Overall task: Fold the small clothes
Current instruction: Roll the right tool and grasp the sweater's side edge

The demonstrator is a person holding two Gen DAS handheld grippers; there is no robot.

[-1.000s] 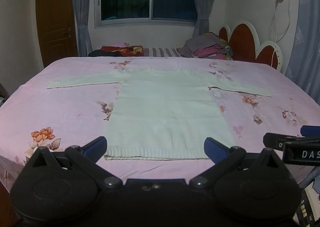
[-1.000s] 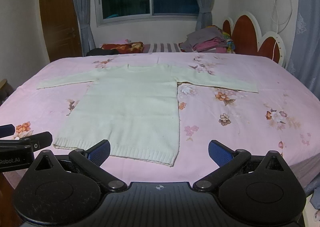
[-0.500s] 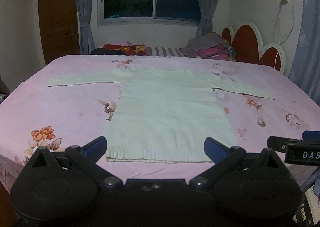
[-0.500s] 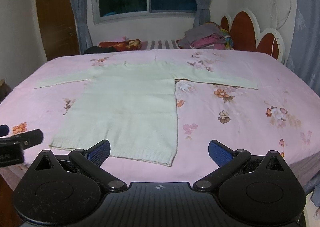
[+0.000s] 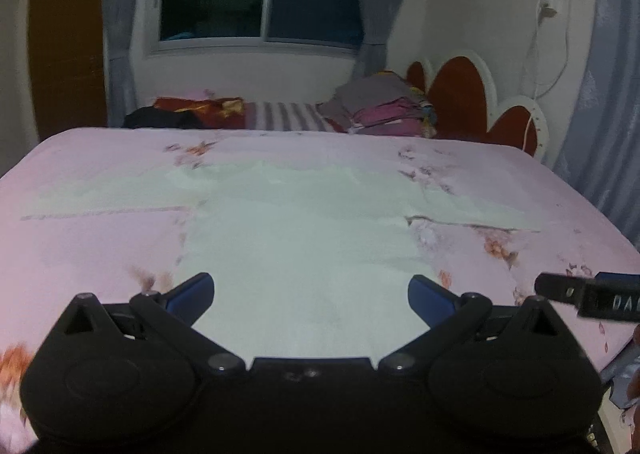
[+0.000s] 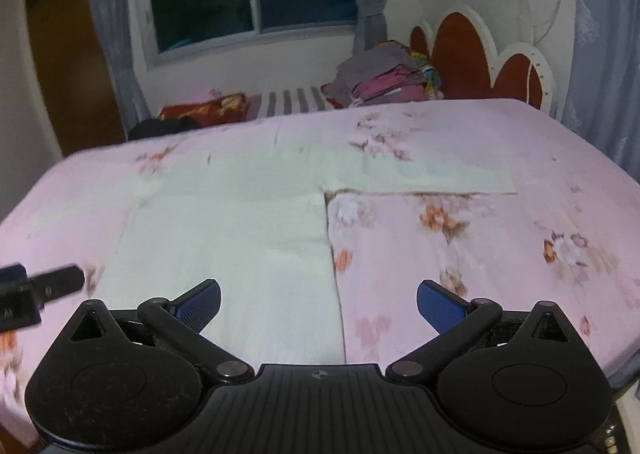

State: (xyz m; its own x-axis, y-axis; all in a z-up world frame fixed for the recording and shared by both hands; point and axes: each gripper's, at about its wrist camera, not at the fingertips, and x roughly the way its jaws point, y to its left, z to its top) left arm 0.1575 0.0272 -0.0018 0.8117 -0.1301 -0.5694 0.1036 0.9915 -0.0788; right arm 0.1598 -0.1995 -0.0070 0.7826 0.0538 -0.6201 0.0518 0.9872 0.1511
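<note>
A pale green long-sleeved sweater (image 5: 296, 230) lies flat on the pink floral bedsheet (image 5: 92, 246), sleeves spread out to both sides. My left gripper (image 5: 310, 294) hangs open over the lower body of the sweater, with nothing between its blue pads. My right gripper (image 6: 318, 302) is open too, above the right side seam of the sweater (image 6: 224, 230), one finger over cloth and one over sheet. Each gripper's tip shows at the edge of the other's view. The hem is hidden below both grippers.
A pile of folded clothes (image 5: 384, 110) sits at the far right of the bed by the red headboard (image 5: 464, 94). Dark and red clothing (image 5: 184, 114) lies at the far edge under the window. A curtain (image 6: 608, 54) hangs on the right.
Both grippers have moved forward over the bed, so the sweater's hem has slipped out of sight beneath them. Their jaws remain open. The sweater has not moved.
</note>
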